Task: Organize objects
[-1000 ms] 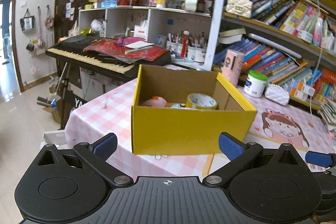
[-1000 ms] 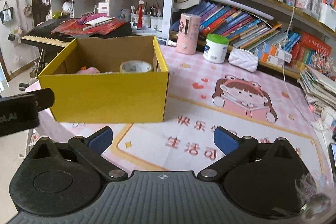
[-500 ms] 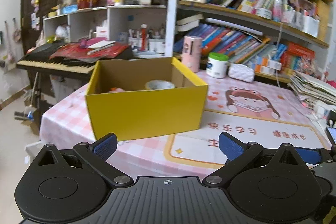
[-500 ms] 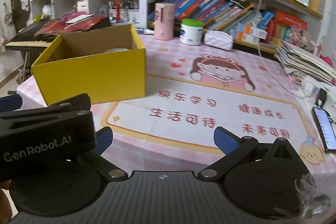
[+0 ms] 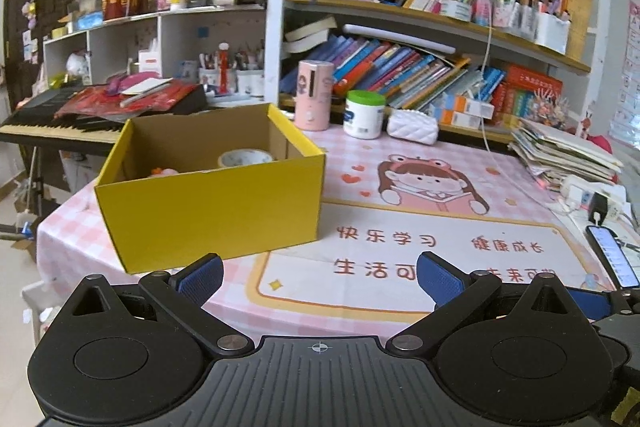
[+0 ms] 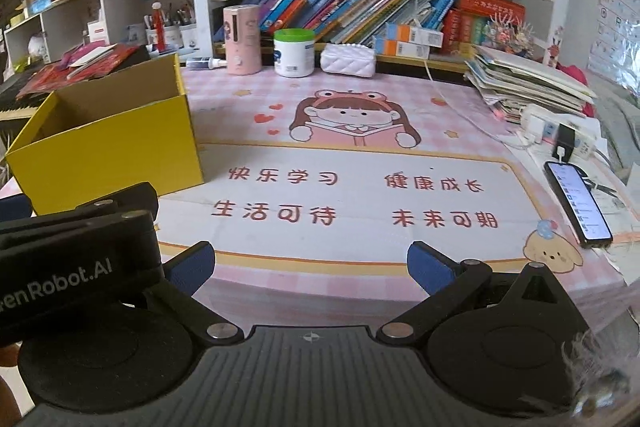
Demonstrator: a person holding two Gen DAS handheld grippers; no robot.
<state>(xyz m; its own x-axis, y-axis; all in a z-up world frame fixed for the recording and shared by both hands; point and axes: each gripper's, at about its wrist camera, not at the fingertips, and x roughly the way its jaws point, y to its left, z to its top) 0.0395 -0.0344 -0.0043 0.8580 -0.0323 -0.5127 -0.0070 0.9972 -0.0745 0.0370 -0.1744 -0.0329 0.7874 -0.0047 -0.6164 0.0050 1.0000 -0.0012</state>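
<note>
A yellow cardboard box [image 5: 216, 205] stands on the left of the pink table mat [image 5: 400, 247]; it also shows in the right wrist view [image 6: 108, 151]. Inside it lie a roll of tape [image 5: 245, 158] and a pink item [image 5: 165, 171]. My left gripper [image 5: 318, 277] is open and empty, held back from the table's near edge, right of the box front. My right gripper [image 6: 310, 265] is open and empty over the near edge of the mat. The left gripper's body [image 6: 76, 255] shows at the left of the right wrist view.
At the back stand a pink cylinder [image 5: 314, 95], a white green-lidded jar [image 5: 364, 114] and a white quilted pouch [image 5: 413, 126]. A phone [image 6: 578, 203], power strip [image 6: 560, 135] and stacked papers [image 6: 524, 83] lie right. Bookshelves behind; a keyboard [image 5: 60, 123] to the left.
Both grippers have swung to the right and pulled back; the box has shifted left in both views and more of the mat shows. Both stay open and empty.
</note>
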